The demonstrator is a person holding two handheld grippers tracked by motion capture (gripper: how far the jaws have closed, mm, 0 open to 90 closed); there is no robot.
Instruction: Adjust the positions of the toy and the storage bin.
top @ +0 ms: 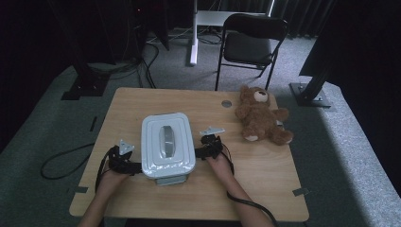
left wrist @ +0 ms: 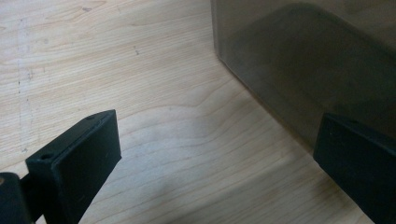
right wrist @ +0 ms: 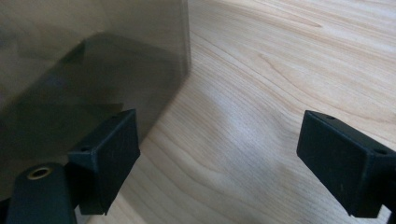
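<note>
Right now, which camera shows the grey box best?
The high view: the whole box with its lid and handle, both grippers flanking it. The left gripper view and right gripper view show just a smoky side wall and corner.

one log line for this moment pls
left gripper: open, beside grey lidded plastic box | right gripper: open, opposite side | brown teddy bear: untouched

The wooden table [top: 265, 175] carries one lidded grey container [top: 168, 146] and one brown teddy bear [top: 261, 116], flanked by two grippers (left [top: 134, 166], right [top: 202, 151]), with one folding chair [top: 250, 45] behind.
</note>
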